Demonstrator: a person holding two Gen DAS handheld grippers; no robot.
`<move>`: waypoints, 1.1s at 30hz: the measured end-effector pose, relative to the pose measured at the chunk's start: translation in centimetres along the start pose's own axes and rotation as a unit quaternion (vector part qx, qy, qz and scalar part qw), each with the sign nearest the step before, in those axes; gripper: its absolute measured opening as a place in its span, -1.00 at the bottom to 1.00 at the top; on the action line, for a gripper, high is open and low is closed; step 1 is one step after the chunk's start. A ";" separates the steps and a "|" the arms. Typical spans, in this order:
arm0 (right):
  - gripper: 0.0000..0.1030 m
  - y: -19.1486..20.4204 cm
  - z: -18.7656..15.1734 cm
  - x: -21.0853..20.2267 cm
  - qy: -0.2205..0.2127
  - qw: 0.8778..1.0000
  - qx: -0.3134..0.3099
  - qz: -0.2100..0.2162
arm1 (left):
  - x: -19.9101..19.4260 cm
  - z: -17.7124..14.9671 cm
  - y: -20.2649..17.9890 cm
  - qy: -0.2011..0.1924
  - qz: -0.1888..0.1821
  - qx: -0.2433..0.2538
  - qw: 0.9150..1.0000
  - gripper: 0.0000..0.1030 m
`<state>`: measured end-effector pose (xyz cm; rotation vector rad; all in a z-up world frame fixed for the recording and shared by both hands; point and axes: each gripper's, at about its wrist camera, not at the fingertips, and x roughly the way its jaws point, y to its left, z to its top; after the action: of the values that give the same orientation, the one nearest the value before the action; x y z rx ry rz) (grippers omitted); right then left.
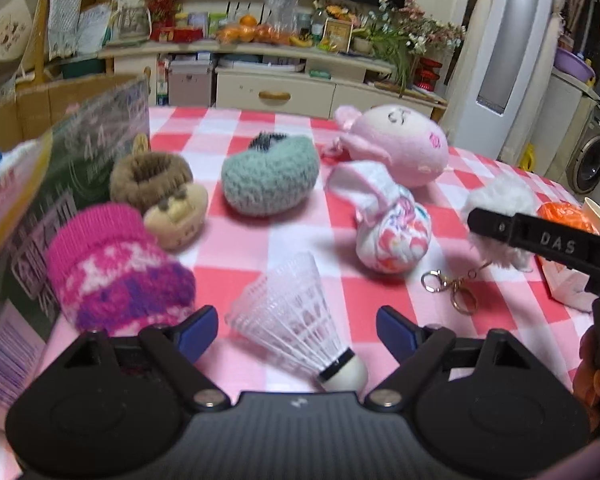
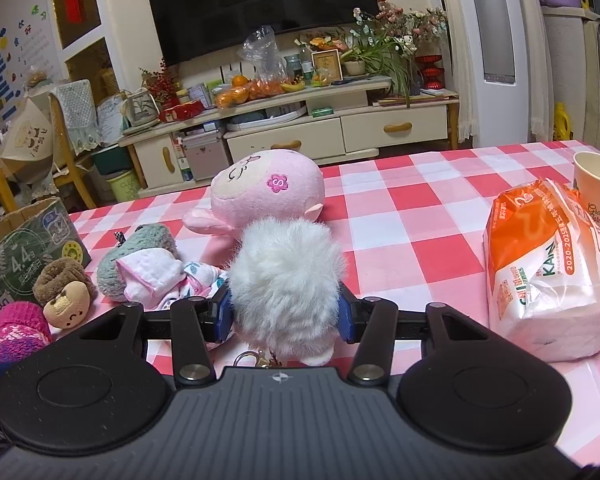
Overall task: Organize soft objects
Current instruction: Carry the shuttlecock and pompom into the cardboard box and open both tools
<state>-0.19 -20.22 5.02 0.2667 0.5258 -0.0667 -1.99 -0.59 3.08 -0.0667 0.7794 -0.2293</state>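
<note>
Right tool [image 2: 286,314]: blue pads clamped on either side of a white fluffy pom-pom [image 2: 286,280], long-piled and rounded, with a gold metal clasp [image 2: 256,360] hanging at its near end; held just above the surface [image 2: 420,216], a pink-and-white checked cloth. Left tool [image 1: 296,330]: fingers spread wide, gripping nothing; a white plastic shuttlecock [image 1: 300,320], mesh skirt and cream cork tip, lay tilted between them. Soft items ranged behind: magenta knitted sock roll [image 1: 120,268], patterned white and purple; brown plush bear [image 1: 160,196], beige face; grey-green crocheted pouch [image 1: 270,178]; knotted white printed cloth bundle [image 1: 388,236]; smooth pink plush doll [image 2: 268,192], embroidered flower marked "S". At left, a green carton [image 2: 28,260] reading "4.4g"; at right, an orange-and-white tissue pack [image 2: 548,280] lettered "KAN" and "2020-2021"; a paper cup [image 2: 598,188] printed "Green".
</note>
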 end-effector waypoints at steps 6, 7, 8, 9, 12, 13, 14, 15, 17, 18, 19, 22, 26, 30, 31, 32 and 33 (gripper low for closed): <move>0.19 0.1 0.0 -0.1 0.001 1.000 -0.002 0.002 | 1.2 0.4 -0.3 0.001 0.005 0.011 1.000 0.48; 0.19 0.1 0.0 -0.1 0.002 1.000 -0.002 0.004 | 1.4 0.3 -0.4 0.001 0.009 0.016 1.000 0.35; 0.19 0.1 0.0 -0.1 0.002 1.000 -0.003 0.005 | 1.5 0.2 -0.5 0.002 0.011 0.020 1.000 0.20; 0.19 0.2 0.0 -0.1 0.002 1.000 -0.004 0.006 | 1.7 0.1 -0.5 0.005 0.010 0.024 1.000 0.14; 0.19 0.2 0.1 -0.3 0.003 1.000 -0.005 0.011 | 1.8 0.0 -0.9 0.003 0.009 0.039 0.999 0.13; 0.19 0.3 0.1 -0.3 0.003 1.000 -0.006 0.013 | 1.8 0.0 -1.0 0.002 0.010 0.043 0.999 0.11; 0.19 0.4 0.1 -0.3 0.003 1.000 -0.008 0.016 | 1.8 0.0 -0.9 0.001 0.009 0.043 0.999 0.07; 0.19 0.6 0.1 -0.4 0.001 1.000 -0.010 0.018 | 1.7 0.1 -0.9 0.000 0.005 0.042 0.999 0.04; 0.19 0.8 0.1 -0.7 0.000 1.000 -0.014 0.020 | 1.4 0.2 -0.9 -0.002 -0.002 0.044 0.999 -0.07; 0.19 0.9 0.1 -0.8 -0.001 1.000 -0.014 0.021 | 1.3 0.2 -0.8 -0.003 -0.006 0.045 0.999 -0.10; 0.19 0.9 0.1 -0.9 -0.002 1.000 -0.013 0.022 | 1.2 0.3 -0.8 -0.003 -0.010 0.045 0.999 -0.15; 0.19 1.0 0.4 -1.1 -0.006 1.000 -0.008 0.027 | 0.9 0.3 -0.6 -0.004 -0.017 0.044 0.999 -0.22; 0.19 1.3 0.3 -1.3 -0.009 1.000 -0.011 0.027 | 0.5 0.3 -0.1 -0.005 -0.026 0.032 0.999 -0.24; 0.19 1.5 0.1 -1.4 -0.010 0.999 -0.018 0.026 | -0.2 0.7 0.1 -0.013 -0.043 0.028 0.999 -0.25; 0.19 1.5 0.1 -1.4 -0.011 0.999 -0.019 0.026 | -0.4 0.8 0.2 -0.015 -0.045 0.027 0.998 -0.25; 0.19 1.5 0.2 -1.5 -0.012 0.999 -0.019 0.026 | -0.5 0.8 0.2 -0.017 -0.048 0.025 0.998 -0.25; 0.19 1.6 0.2 -1.6 -0.013 0.999 -0.019 0.027 | -0.7 1.0 0.3 -0.019 -0.051 0.023 0.998 -0.25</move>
<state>-1.25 -18.74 6.39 0.2424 0.4933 -0.0075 -1.77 -0.12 4.23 -0.0661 0.7331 -0.3415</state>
